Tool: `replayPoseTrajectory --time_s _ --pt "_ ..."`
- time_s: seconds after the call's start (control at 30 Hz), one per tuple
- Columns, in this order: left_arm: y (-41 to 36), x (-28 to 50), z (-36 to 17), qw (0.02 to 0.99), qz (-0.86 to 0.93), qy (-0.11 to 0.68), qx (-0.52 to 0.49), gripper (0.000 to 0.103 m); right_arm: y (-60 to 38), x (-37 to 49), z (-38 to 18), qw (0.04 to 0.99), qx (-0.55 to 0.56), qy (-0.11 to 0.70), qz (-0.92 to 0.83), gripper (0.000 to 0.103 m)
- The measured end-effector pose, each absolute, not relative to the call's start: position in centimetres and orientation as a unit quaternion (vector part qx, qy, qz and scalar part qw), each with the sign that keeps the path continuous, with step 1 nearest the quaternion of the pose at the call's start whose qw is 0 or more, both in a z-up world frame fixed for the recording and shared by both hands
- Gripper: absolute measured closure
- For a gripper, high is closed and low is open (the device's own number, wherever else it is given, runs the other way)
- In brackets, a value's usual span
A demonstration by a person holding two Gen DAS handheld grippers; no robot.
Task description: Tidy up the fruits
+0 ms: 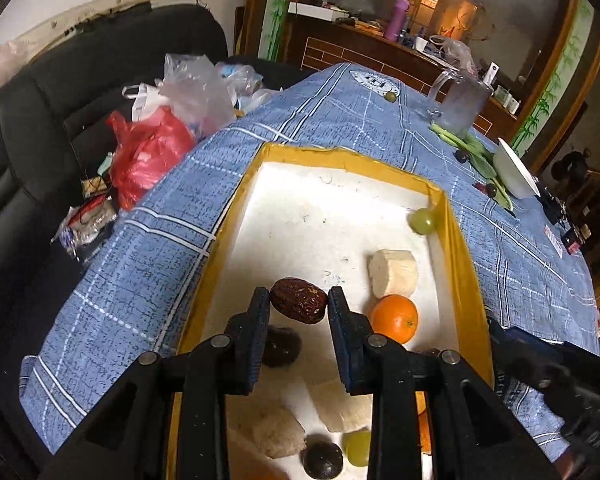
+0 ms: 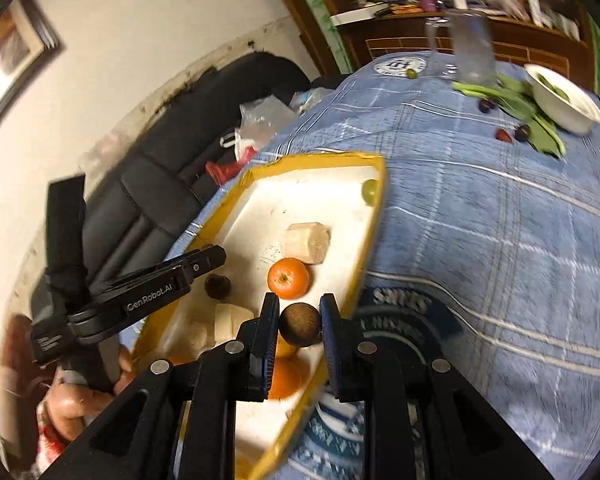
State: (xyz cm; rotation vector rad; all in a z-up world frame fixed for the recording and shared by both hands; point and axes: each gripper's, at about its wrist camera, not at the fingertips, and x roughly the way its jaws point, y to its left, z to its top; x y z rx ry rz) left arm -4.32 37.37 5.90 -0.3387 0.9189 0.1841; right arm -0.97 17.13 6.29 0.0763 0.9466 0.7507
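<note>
A white foam tray [image 1: 300, 200] with a yellow rim lies on the blue checked tablecloth. My left gripper [image 1: 299, 300] is shut on a wrinkled dark red date [image 1: 298, 300] and holds it above the tray. In the tray lie an orange [image 1: 394, 318], a banana piece [image 1: 393, 273], a green grape [image 1: 422, 221], dark plums [image 1: 280, 346] and more banana pieces. My right gripper [image 2: 299, 320] is shut on a round brown fruit [image 2: 300, 325] above the tray's near right edge [image 2: 360, 276]. The left gripper's body [image 2: 156, 288] shows in the right wrist view.
On the cloth beyond the tray stand a glass mug [image 1: 462, 100], a white bowl [image 1: 516, 174], green leaves [image 1: 476, 152], several small dark fruits [image 1: 462, 156] and a green grape [image 1: 390, 97]. Plastic bags [image 1: 156, 148] lie on a black sofa at left.
</note>
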Motion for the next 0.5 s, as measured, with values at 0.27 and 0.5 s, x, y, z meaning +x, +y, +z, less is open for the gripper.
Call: replayPoseTrajectory --time_s 0.27,0.5 --pt "38.6 -5.9 6.4 0.885 0.082 0.418 -0.187 0.047 19.9 -0.6 5.5 0.850 -0.032 0.417 0.320 0.044" --pt "38.1 -9.1 7.9 0.892 0.081 0.395 -0.204 0.039 16.7 -1.8 6.4 0.866 -0.007 0.398 0.303 0.044"
